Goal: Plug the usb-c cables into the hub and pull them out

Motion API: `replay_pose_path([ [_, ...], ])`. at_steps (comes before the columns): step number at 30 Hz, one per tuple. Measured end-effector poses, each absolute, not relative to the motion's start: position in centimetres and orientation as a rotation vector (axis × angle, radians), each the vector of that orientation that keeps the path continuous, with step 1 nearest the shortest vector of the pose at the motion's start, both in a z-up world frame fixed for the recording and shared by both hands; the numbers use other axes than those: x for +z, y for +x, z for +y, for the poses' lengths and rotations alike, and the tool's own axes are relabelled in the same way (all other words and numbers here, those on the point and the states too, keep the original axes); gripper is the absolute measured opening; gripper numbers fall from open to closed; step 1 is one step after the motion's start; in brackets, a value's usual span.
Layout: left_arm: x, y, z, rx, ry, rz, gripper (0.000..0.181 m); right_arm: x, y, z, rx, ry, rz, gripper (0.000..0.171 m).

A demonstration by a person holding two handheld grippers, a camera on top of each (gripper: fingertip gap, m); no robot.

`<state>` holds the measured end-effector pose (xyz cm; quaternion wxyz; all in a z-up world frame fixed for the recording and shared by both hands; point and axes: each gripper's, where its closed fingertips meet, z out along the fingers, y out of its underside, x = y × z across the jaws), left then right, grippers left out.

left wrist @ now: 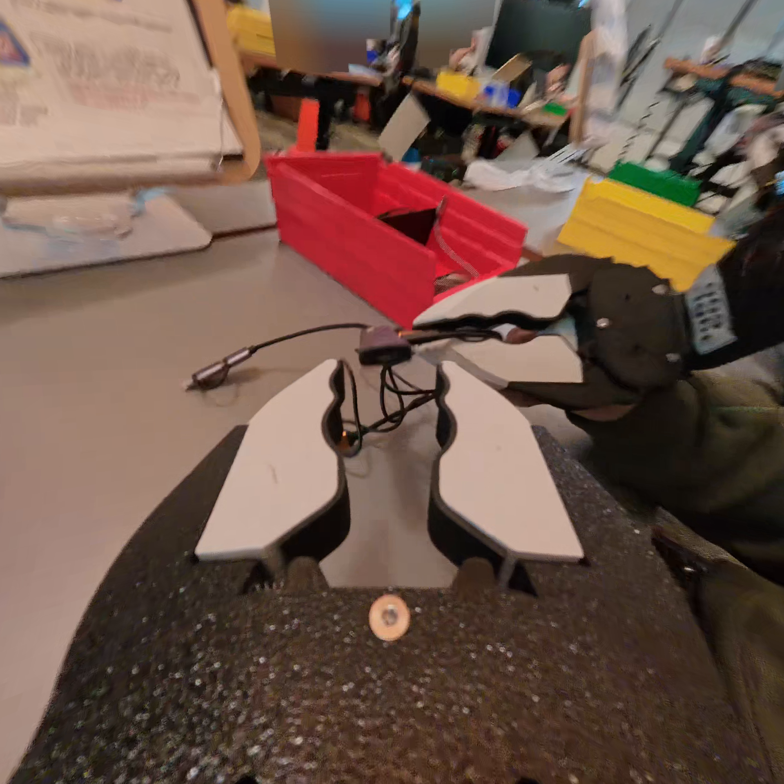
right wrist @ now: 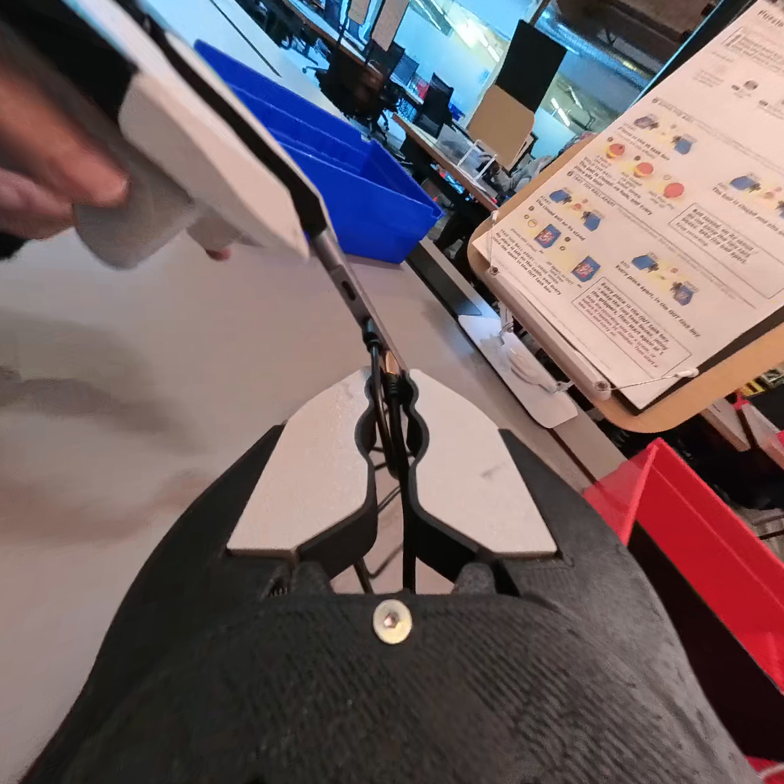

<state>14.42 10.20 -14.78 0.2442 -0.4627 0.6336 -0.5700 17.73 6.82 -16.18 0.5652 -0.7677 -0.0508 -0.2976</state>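
Right gripper [right wrist: 389, 376] jaws pinch a usb-c plug [right wrist: 390, 363] at the hub [right wrist: 341, 280]. Left gripper [left wrist: 388, 367] jaws gape, empty. Next, probably: left clamps the hub.

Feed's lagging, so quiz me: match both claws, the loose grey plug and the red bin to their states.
1 left claw
2 right claw
3 grey metal plug on a short lead
4 red plastic open-topped bin

A lying on the grey table
B shut on the thin black cable
C open
D something dark inside

Pairs: 1-C, 2-B, 3-A, 4-D
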Motion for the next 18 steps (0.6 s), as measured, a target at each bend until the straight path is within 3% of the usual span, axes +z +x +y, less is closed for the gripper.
replay_pose_path([
  [4, -17.2, 14.3, 9.6, -1.598, -1.517, 1.700, 0.056, -17.0, 17.7, 7.1, -0.793, -1.783, -0.184, 0.008],
  [8, -16.6, 14.0, 9.7, -1.761, -1.642, 1.708, 0.056, -16.9, 17.3, 7.1, -1.035, -1.732, -0.394, 0.007],
  [12, -16.8, 14.6, 10.8, -1.650, -1.600, 1.758, 0.047, -16.6, 16.2, 7.6, -1.133, -1.665, -0.529, 0.007],
  [15, -17.1, 14.7, 10.4, -1.608, -1.540, 1.803, 0.025, -16.8, 16.0, 7.8, -1.156, -1.669, -0.553, 0.007],
  [18, -17.6, 15.0, 10.2, -1.544, -1.477, 1.815, 0.024, -17.0, 16.0, 7.8, -1.149, -1.684, -0.566, 0.007],
])
